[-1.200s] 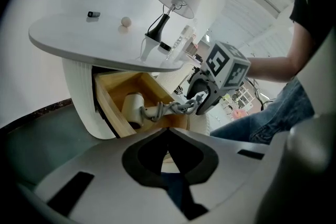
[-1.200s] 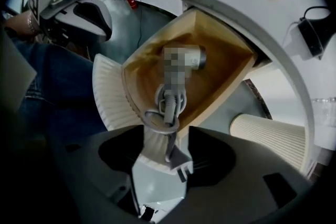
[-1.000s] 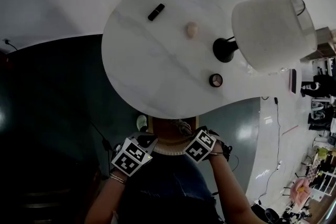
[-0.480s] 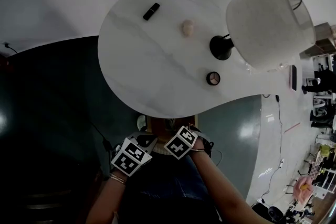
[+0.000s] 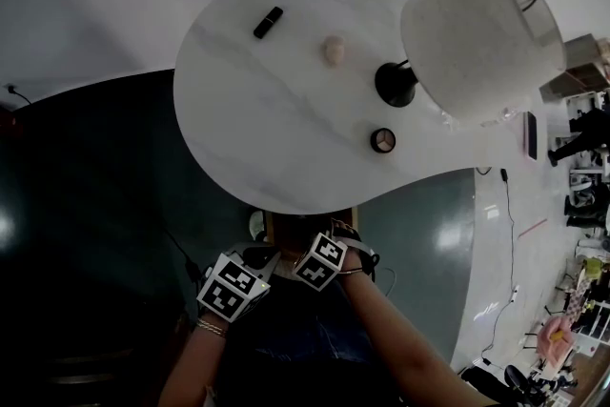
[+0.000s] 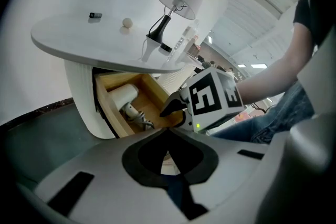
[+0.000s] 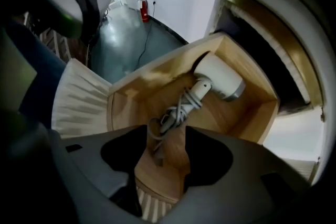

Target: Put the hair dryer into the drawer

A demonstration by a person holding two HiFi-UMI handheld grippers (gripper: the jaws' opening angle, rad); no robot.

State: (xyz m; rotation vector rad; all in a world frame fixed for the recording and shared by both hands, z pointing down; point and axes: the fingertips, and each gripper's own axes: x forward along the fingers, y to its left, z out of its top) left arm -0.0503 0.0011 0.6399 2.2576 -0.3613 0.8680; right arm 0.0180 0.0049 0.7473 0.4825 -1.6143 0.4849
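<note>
A white hair dryer [image 7: 220, 78] lies inside the open wooden drawer [image 7: 252, 113] under the table, with its grey cord [image 7: 176, 110] bunched in front of it. My right gripper [image 7: 164, 134] points down over the drawer. Its jaws have just been opening; the cord's end lies between them and the pads do not press it. The left gripper view shows the dryer [image 6: 123, 96], the drawer [image 6: 152, 94] and the right gripper [image 6: 176, 110] over the drawer's front. My left gripper [image 6: 168, 134] stays shut and empty, back from the drawer. In the head view both marker cubes [image 5: 321, 260] sit below the drawer [image 5: 310, 226].
On the white marble table [image 5: 257, 110] stand a white-shaded lamp [image 5: 477, 38] on a black base, a small black item [image 5: 268, 22], a beige ball [image 5: 333, 50] and a round compact [image 5: 383, 140]. Dark green floor surrounds the ribbed white pedestal [image 6: 79, 92].
My right gripper has moved left and down over the drawer, closer to the left gripper. The left gripper has kept its place.
</note>
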